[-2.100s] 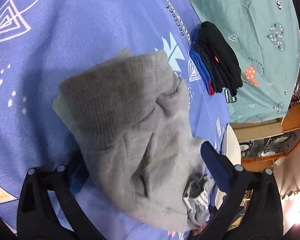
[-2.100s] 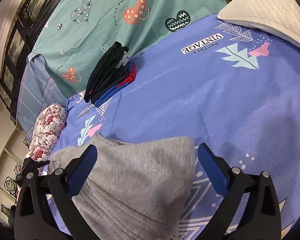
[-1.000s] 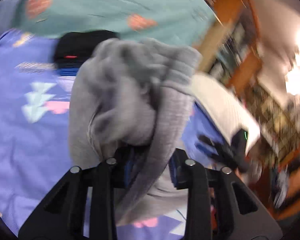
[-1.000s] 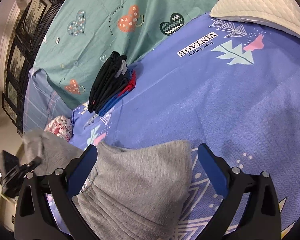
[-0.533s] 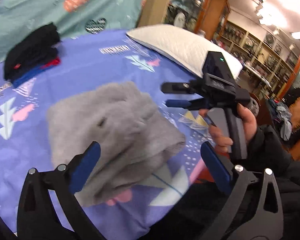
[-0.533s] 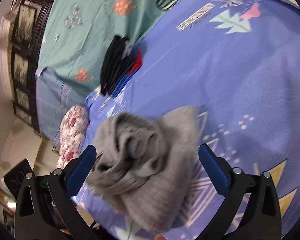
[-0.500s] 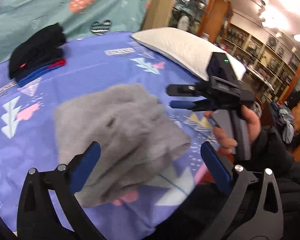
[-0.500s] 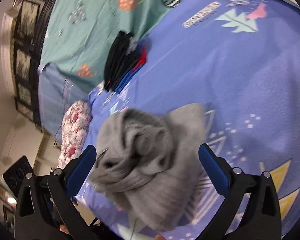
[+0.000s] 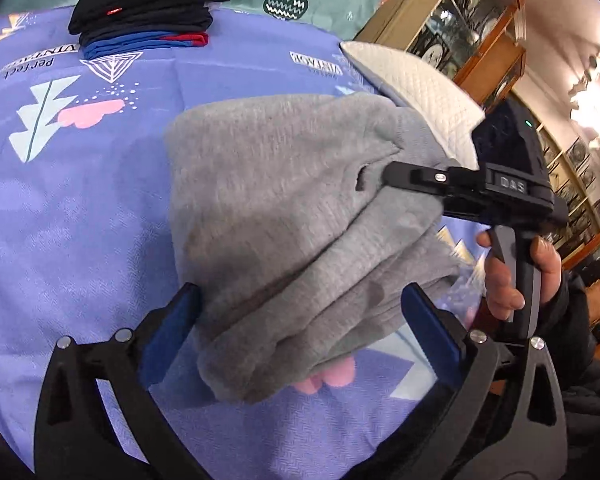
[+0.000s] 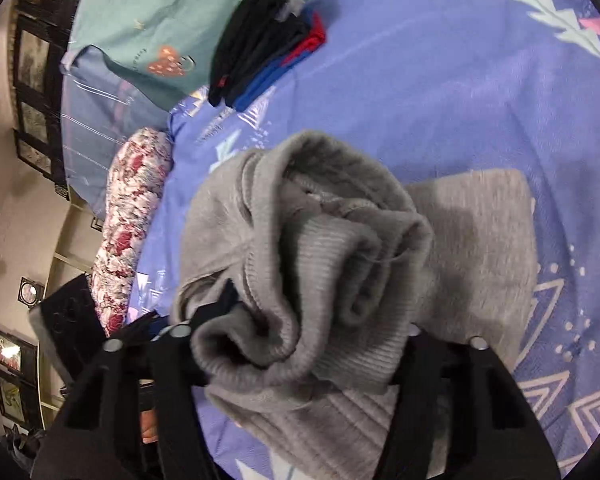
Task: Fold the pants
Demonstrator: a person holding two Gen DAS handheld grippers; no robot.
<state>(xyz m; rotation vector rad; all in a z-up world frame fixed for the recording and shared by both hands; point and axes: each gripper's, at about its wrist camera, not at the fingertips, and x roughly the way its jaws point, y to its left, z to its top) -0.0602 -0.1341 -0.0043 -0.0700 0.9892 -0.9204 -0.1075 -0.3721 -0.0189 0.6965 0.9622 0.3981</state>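
Pants (image 9: 300,216) between spread left tongs (image 9: 300,332), right tongs (image 10: 300,340) clamping bunched cuff

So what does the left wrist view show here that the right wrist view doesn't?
Only the left wrist view shows the right gripper from outside, pressed into the grey pants, with the right hand on its handle, and a white pillow. Only the right wrist view shows a floral cushion and the pants' ribbed cuff bunched up close. Both show the blue bedspread and the folded dark stack.
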